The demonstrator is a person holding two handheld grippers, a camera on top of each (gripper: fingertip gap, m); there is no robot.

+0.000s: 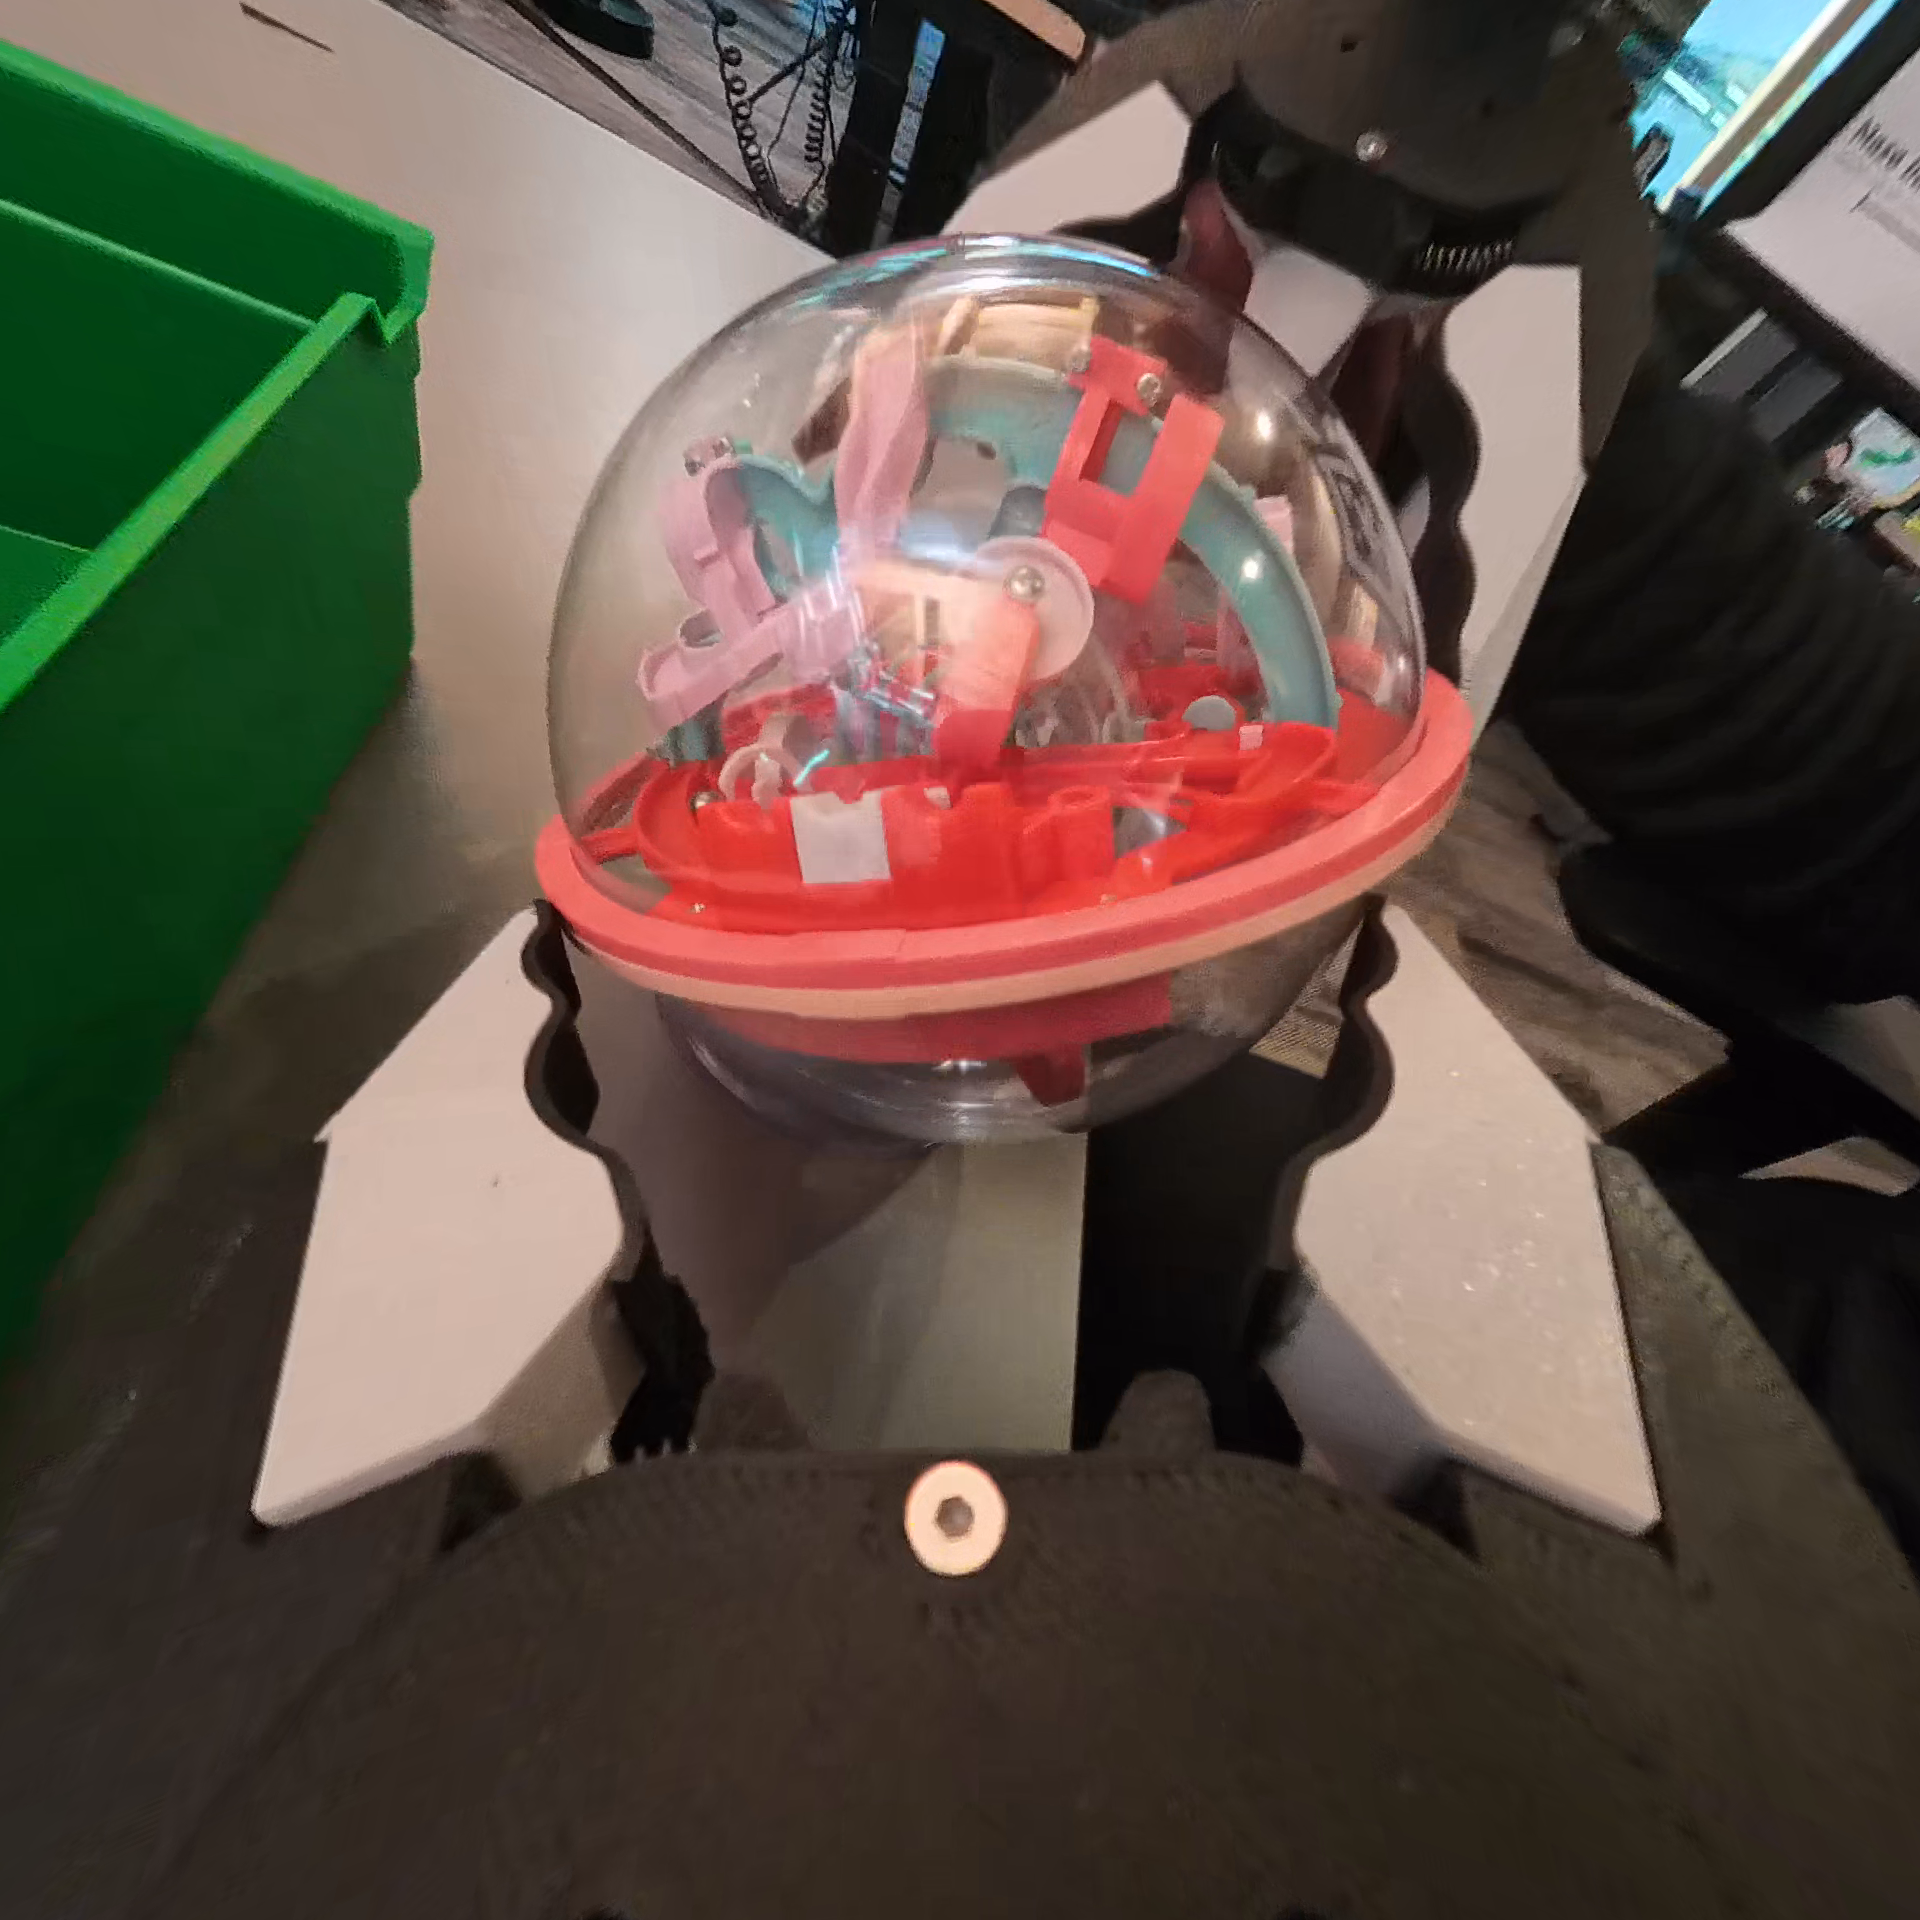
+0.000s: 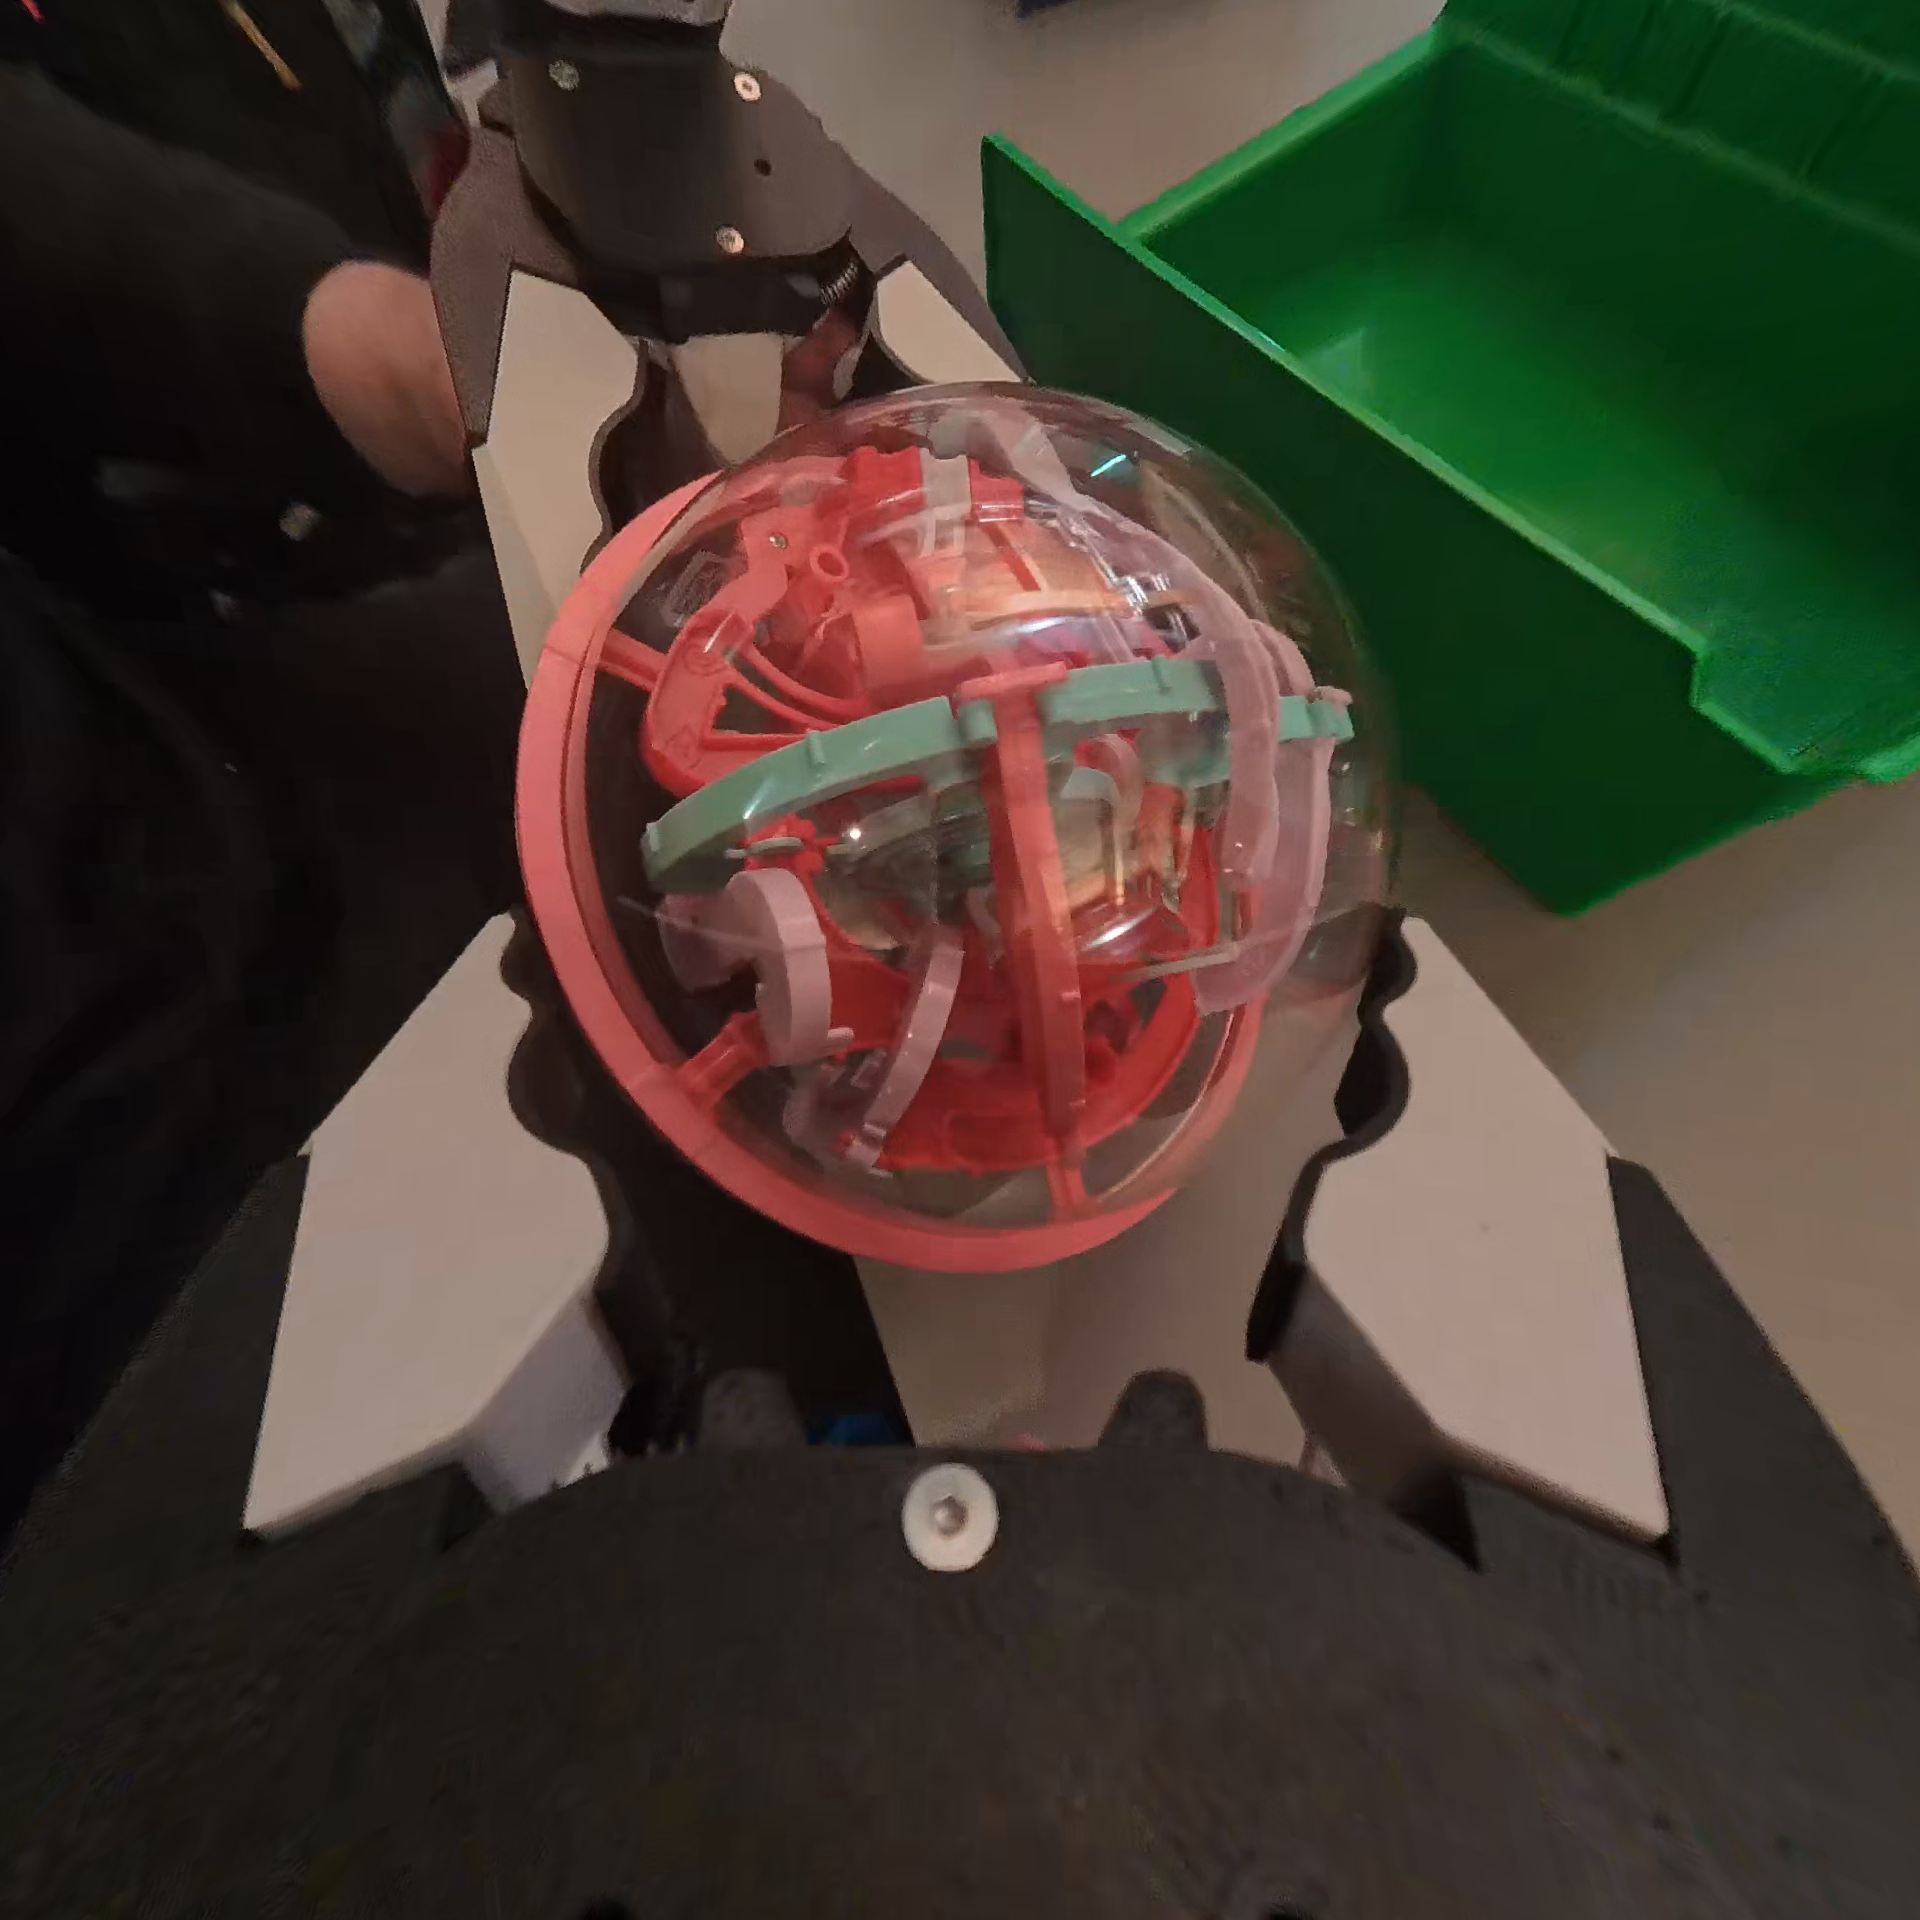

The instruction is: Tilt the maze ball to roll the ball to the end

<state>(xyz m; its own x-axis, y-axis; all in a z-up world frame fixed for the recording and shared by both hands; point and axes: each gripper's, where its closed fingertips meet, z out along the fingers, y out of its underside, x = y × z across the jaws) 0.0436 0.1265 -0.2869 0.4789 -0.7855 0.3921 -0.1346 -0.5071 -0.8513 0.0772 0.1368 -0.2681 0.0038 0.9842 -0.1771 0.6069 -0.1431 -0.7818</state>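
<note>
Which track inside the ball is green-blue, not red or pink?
The teal arched track crossing the maze ball; the other tracks are red or pale pink.

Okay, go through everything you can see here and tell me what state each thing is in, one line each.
Maze ball: sealed, held between both grippers, its red ring nearly level in the left view.
Left gripper: closed on the lower half of the maze ball.
Right gripper: closed on the sides of the maze ball.
Green bin: open on top, nothing visible inside.
</note>
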